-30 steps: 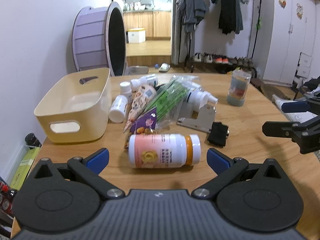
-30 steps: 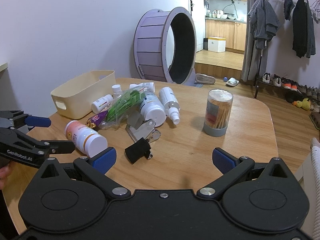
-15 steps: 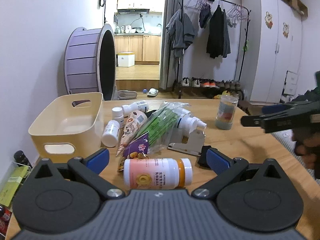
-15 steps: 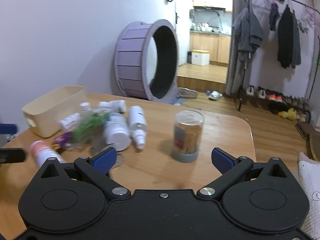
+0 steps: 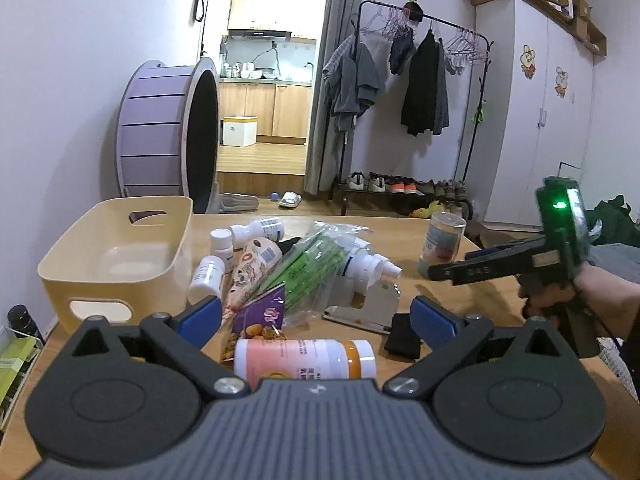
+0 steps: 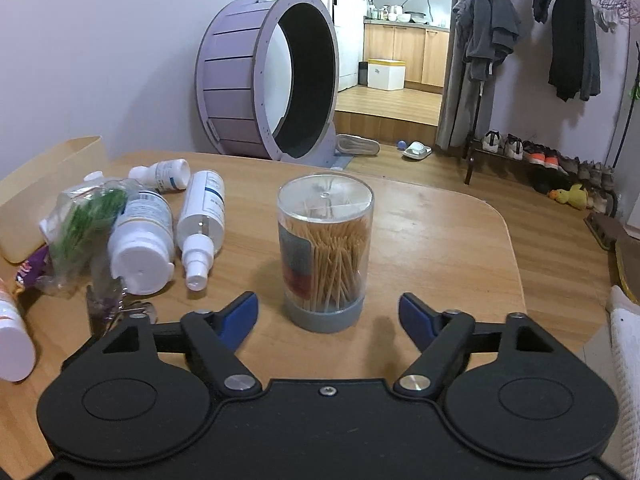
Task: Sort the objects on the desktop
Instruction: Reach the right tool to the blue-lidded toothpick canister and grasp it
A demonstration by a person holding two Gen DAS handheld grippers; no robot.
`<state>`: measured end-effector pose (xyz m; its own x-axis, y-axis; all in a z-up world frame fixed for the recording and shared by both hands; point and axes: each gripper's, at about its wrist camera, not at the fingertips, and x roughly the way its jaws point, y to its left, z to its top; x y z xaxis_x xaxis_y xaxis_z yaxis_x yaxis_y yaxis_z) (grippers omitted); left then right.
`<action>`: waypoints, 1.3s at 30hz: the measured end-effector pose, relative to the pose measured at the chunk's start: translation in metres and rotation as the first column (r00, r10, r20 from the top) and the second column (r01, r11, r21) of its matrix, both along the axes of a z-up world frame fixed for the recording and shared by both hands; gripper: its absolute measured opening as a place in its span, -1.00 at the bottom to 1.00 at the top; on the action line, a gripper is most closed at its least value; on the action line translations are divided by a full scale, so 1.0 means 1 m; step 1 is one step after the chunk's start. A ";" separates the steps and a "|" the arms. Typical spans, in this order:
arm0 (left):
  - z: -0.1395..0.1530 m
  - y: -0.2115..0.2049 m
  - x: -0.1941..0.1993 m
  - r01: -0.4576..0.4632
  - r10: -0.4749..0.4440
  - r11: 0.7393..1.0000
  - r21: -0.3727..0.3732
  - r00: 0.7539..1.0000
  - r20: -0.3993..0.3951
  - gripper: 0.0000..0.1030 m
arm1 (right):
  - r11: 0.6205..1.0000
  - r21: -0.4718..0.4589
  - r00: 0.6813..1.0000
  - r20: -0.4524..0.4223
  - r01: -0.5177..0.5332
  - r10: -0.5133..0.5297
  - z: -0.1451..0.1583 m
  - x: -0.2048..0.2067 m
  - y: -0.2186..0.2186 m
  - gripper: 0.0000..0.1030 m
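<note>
While both grippers stand wide open and hold nothing, the right gripper [image 6: 328, 316] faces the upright toothpick jar [image 6: 325, 252] on the table [image 6: 440, 240]; the left gripper [image 5: 318, 316] faces the lying pink bottle [image 5: 304, 358].

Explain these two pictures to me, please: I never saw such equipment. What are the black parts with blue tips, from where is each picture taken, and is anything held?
There is no robot. A person holds one two-finger gripper in each hand, and a camera on each looks forward along its fingers. The black parts with blue tips low in each picture are that gripper's own fingers.

The left camera shows the left gripper open over a lying pink bottle, not gripping it. Beyond lie a snack packet, a bag of green sticks, small white bottles and an empty beige basket. At the right edge you see the other gripper in the person's hand.

The right camera shows the right gripper open before an upright toothpick jar, with a spray bottle lying beside. Nothing is held.
</note>
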<state>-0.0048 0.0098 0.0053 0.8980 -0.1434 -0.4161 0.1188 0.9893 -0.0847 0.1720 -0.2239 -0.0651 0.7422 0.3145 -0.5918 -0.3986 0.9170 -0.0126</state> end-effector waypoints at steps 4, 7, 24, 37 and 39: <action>-0.001 -0.003 -0.001 0.012 -0.012 1.000 0.008 1.000 0.003 0.96 | 1.000 -0.009 1.000 -0.011 -0.016 0.016 -0.002 0.002 0.003 0.12; 0.000 -0.003 -0.002 0.011 -0.011 1.000 0.010 1.000 0.006 0.96 | 1.000 -0.011 1.000 -0.013 -0.023 0.022 -0.002 0.001 0.004 -0.09; -0.003 -0.005 -0.005 -0.006 0.006 0.999 0.035 1.000 0.017 0.97 | 0.998 -0.014 0.997 0.044 -0.062 0.063 0.025 -0.033 0.004 -0.17; 0.000 -0.004 -0.007 -0.002 0.002 1.000 0.027 1.000 0.026 0.97 | 0.994 0.074 0.997 0.006 0.076 -0.077 0.005 -0.008 0.021 0.46; 0.000 -0.003 -0.007 -0.007 0.007 1.000 0.022 1.000 0.025 0.97 | 0.995 0.057 0.997 0.001 0.078 -0.078 -0.001 -0.005 0.023 0.33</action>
